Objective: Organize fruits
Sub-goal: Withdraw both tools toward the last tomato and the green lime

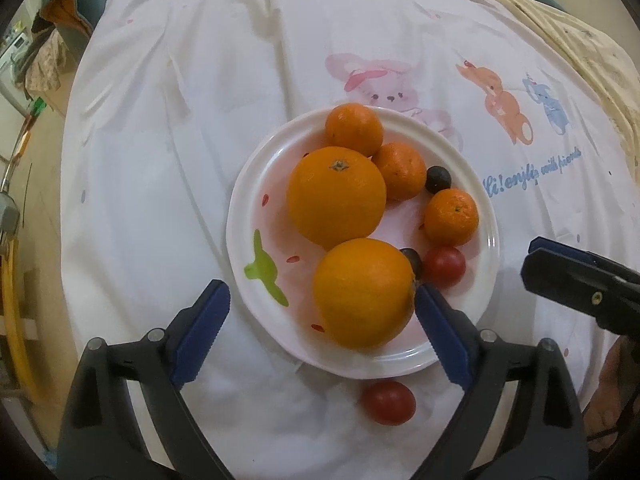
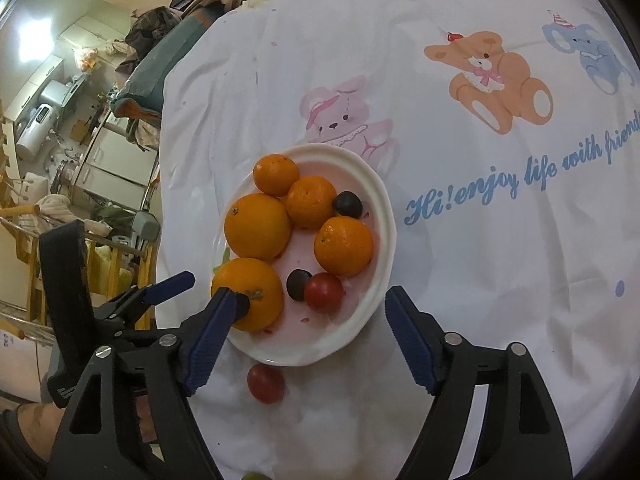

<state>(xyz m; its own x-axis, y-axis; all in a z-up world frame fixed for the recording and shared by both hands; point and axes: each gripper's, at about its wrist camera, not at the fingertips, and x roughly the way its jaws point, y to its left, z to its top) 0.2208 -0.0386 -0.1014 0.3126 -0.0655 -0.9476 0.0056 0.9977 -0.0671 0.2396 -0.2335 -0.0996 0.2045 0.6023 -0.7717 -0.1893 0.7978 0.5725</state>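
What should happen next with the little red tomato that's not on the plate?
Probably the right hand-held gripper should dip to the stray tomato and close on it. Its jaws are open and empty, the tomato lies on the cloth just below the plate, and all other fruit seen is already on the plate.

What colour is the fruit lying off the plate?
Red; the tomato shows best in the right wrist view.

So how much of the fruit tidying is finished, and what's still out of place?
Nearly done. The white plate already holds two large oranges, three mandarins, two dark grapes and one cherry tomato. Nothing is in hand: the left tongs and right tongs both stand open above the plate. Left: one cherry tomato on the cloth, just off the plate's near rim.
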